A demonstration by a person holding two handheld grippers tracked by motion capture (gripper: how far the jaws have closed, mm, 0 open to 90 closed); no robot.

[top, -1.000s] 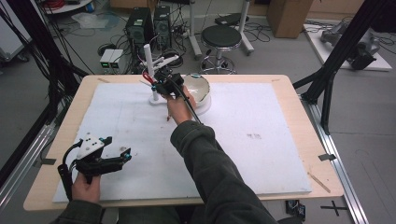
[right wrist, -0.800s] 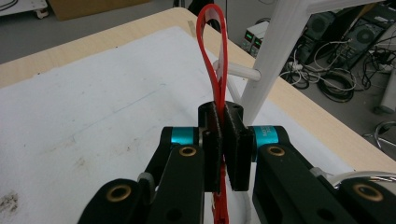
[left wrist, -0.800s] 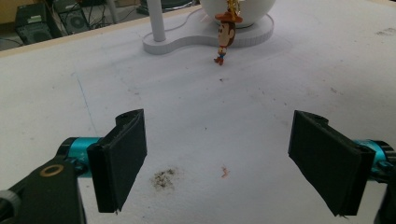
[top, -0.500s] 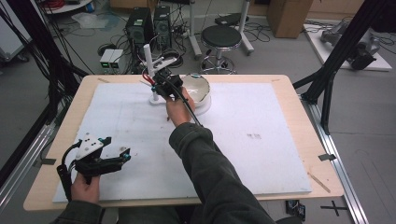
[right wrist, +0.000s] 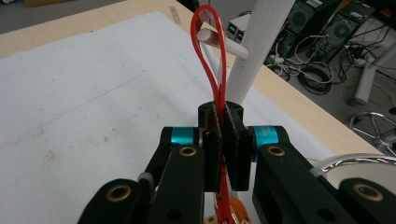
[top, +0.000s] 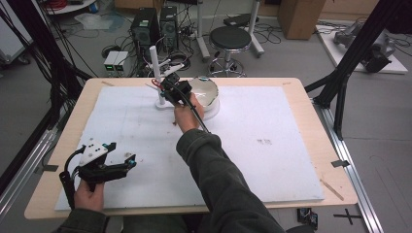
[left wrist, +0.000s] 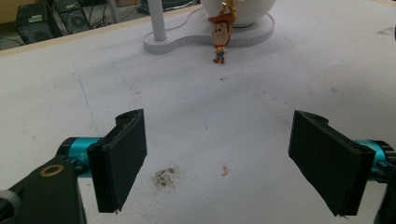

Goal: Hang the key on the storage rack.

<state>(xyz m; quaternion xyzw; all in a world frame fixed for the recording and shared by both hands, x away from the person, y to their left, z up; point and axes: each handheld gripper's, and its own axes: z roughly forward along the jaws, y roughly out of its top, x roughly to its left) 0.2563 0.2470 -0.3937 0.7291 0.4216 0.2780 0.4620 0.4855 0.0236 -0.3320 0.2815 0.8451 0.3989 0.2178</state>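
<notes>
Fingers of the right gripper [right wrist: 223, 154] pinch a red loop [right wrist: 211, 56], whose top hangs around a white peg [right wrist: 224, 42] jutting from the upright post [right wrist: 259, 46] of a white stand [top: 163, 103]. Below the clamp, seen from the left gripper view, a small cowboy figure [left wrist: 219, 39] dangles just in front of the stand's base, beside a white bowl [top: 206, 94]. Near the table's [top: 301, 92] front left corner, the left gripper [top: 109, 162] sits well apart from the stand, its fingers [left wrist: 119, 163] spread wide over the bare white mat [top: 272, 145].
</notes>
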